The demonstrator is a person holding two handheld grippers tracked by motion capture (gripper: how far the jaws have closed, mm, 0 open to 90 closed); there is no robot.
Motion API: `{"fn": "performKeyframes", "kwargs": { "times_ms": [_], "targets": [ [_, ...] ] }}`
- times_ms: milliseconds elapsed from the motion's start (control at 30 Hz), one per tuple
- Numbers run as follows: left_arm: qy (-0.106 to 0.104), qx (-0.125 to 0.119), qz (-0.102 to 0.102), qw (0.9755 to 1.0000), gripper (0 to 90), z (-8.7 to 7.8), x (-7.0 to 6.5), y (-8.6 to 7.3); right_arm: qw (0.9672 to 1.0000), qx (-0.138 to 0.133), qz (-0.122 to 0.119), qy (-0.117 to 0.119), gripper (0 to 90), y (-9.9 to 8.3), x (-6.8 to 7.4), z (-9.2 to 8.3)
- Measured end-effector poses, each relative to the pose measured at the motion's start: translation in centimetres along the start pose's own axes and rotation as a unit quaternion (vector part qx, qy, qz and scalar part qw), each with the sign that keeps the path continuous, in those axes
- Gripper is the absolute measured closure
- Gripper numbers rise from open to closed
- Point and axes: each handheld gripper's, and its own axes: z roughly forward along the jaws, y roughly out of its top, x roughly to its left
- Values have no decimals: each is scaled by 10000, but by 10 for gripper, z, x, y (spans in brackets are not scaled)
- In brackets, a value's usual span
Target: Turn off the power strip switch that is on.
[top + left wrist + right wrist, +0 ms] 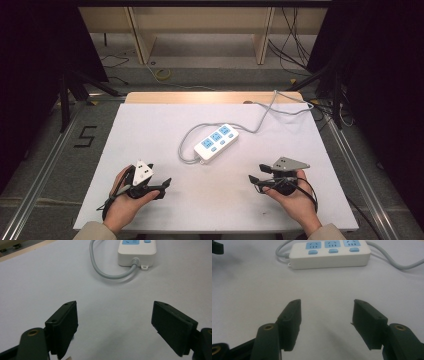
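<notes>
White desk (150,140), dark room around. Power strip (216,143) mid-desk, grey cable (186,145) looping off near end. Left hand-held gripper (165,185) spread, empty. Right hand-held gripper (256,181) spread wide, empty. Risk: loose strip slides when pushed; cable loop snags jaw.

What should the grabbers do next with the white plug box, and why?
Probably move the right gripper forward toward the power strip. Both it and the left gripper are open and empty, and the strip lies untouched on the table, ahead of them.
</notes>
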Motion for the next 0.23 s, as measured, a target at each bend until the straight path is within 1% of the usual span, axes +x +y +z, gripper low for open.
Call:
{"fn": "performKeyframes", "kwargs": {
  "times_ms": [167,233],
  "targets": [
    [24,-18,-23,10000,212,0,1,0,9999,-79,81,-1,387,-2,0,0],
    [19,-8,-48,10000,212,0,2,-1,9999,-68,104,-21,384,-3,-1,-1]
  ]
}}
